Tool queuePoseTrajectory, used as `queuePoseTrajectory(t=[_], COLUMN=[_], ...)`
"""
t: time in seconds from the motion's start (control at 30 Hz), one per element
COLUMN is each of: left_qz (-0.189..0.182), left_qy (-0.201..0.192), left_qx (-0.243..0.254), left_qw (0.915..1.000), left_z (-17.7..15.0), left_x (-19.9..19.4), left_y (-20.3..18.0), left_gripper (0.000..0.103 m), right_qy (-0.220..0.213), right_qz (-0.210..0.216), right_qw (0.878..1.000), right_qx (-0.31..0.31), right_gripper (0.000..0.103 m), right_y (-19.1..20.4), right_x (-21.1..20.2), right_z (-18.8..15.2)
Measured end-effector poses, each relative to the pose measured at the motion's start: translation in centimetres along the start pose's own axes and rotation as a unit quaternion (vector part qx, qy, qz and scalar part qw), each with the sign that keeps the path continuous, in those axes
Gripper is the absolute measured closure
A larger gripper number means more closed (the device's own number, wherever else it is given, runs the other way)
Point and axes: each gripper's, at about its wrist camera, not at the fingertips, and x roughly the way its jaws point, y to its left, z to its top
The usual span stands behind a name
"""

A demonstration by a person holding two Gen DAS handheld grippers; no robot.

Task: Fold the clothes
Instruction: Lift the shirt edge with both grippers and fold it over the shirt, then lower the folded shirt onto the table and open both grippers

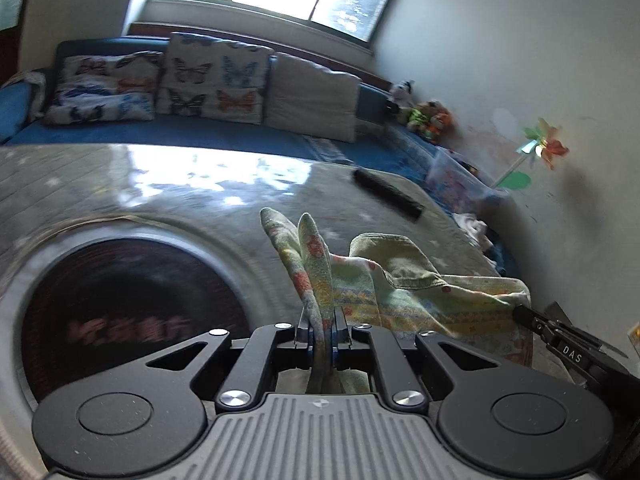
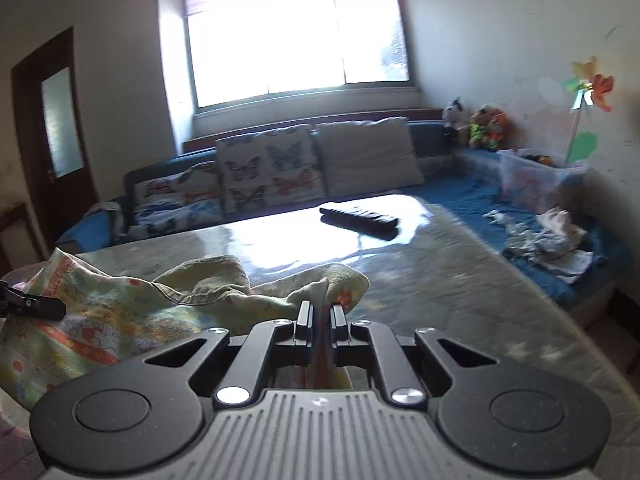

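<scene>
A small pale-yellow patterned garment (image 1: 404, 280) with orange and green prints hangs stretched between both grippers above a glossy grey table (image 1: 160, 188). My left gripper (image 1: 322, 320) is shut on one bunched edge of it, which sticks up past the fingertips. My right gripper (image 2: 321, 312) is shut on the opposite edge of the garment (image 2: 120, 320). The right gripper's tip (image 1: 528, 316) shows at the right of the left wrist view, and the left gripper's tip (image 2: 40, 306) at the left of the right wrist view.
A black remote control (image 2: 360, 220) lies on the far side of the table. A dark round inset (image 1: 132, 320) sits in the table at left. Behind is a blue sofa (image 2: 460, 196) with butterfly cushions (image 2: 268, 168), loose clothes (image 2: 548, 244) and a clear plastic box (image 2: 536, 176).
</scene>
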Motion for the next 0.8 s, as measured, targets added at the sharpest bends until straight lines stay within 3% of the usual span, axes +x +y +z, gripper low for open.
queuePoseTrajectory(t=[0.33, 0.53, 0.6, 0.67, 0.73, 0.8], left_qz=[-0.026, 0.001, 0.013, 0.023, 0.031, 0.035], left_qy=[0.038, 0.059, 0.062, 0.061, 0.057, 0.054], left_qx=[0.060, 0.087, 0.093, 0.095, 0.100, 0.106], left_qw=[0.9972, 0.9945, 0.9936, 0.9933, 0.9928, 0.9923], left_z=[1.1, 0.2, -0.1, -0.3, -0.5, -0.7], left_x=[6.6, 9.2, 9.5, 9.4, 9.1, 8.8], left_y=[-6.0, -7.1, -7.0, -6.7, -6.5, -6.4], left_gripper=[0.095, 0.090, 0.084, 0.065, 0.062, 0.058], right_qy=[0.001, 0.026, 0.035, 0.037, 0.035, 0.037], right_qz=[-0.074, -0.094, -0.101, -0.101, -0.097, -0.088], right_qw=[0.997, 0.994, 0.994, 0.993, 0.994, 0.995], right_qx=[0.014, 0.039, 0.040, 0.040, 0.040, 0.038], right_gripper=[0.096, 0.094, 0.092, 0.091, 0.090, 0.081], right_y=[-5.8, -8.1, -8.4, -8.4, -8.2, -7.7], right_x=[0.5, 1.6, 1.7, 1.6, 1.6, 1.6], right_z=[0.8, -0.5, -1.1, -1.3, -1.3, -1.3])
